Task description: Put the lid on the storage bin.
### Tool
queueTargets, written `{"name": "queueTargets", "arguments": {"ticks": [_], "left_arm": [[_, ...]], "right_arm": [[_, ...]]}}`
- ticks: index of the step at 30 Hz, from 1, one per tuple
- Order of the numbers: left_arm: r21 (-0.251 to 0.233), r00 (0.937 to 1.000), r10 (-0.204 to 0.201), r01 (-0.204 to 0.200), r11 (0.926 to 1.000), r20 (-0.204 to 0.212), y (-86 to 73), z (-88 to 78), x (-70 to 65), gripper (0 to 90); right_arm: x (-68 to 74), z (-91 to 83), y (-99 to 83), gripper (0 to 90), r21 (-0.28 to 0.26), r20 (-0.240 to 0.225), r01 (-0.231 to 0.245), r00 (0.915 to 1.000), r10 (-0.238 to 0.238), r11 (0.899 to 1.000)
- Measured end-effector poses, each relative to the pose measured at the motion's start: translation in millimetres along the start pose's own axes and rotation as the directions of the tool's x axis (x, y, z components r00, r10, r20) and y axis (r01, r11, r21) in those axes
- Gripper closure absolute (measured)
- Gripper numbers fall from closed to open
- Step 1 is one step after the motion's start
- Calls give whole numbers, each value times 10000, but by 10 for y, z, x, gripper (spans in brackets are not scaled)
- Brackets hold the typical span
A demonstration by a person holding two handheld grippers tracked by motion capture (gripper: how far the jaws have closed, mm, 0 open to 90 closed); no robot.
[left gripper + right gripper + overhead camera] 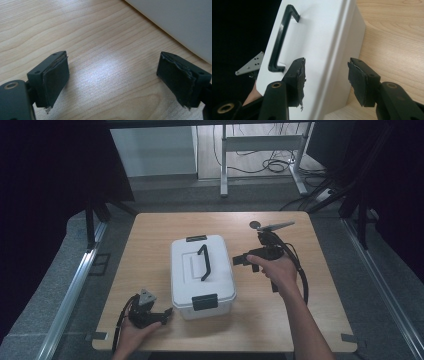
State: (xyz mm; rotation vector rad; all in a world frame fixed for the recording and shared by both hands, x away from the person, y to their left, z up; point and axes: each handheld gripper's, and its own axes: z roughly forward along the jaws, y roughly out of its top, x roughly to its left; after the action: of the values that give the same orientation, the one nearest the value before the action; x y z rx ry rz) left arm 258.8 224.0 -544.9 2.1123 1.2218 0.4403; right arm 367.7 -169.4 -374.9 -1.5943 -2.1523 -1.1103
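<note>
Box handle (279, 42) beside right gripper (327, 75) jaws

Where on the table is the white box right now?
In the high view, the white box stands near the table's middle, between the left gripper near the front edge and the right gripper beside it.

One white storage box (202, 275) with one black carrying handle (204, 262) and two black latches (204, 302) sits on one wooden surface (150, 245), alongside two handheld grippers, the left gripper (167, 312) and the right gripper (236, 261).
</note>
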Motion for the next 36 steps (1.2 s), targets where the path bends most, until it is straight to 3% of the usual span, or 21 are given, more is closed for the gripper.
{"name": "queueTargets", "arguments": {"ticks": [6, 14, 19, 29, 36], "left_arm": [[-33, 10000, -14, 14, 10000, -9, -1, 2, -1, 108], [-59, 10000, -54, 54, 10000, -22, -3, 2, -4, 110], [-58, 10000, -69, 69, 10000, -6, -3, 3, -5, 110], [-41, 10000, -50, 50, 10000, -9, -3, 1, -3, 111], [-48, 10000, -72, 71, 10000, -29, -4, -1, -5, 114]], "right_arm": [[-192, -75, -160, 469, -274, -130, 76, 9999, -80, 9996], [-594, -176, -535, 468, -659, -366, -226, 9991, 202, 9976], [-766, -192, -735, 463, -880, -511, -267, 9984, 222, 9958], [-933, -169, -979, 444, -1034, -670, -8, 9977, -61, 9946], [-979, -99, -1025, 438, -884, -764, 131, 9969, -199, 9960]]}}
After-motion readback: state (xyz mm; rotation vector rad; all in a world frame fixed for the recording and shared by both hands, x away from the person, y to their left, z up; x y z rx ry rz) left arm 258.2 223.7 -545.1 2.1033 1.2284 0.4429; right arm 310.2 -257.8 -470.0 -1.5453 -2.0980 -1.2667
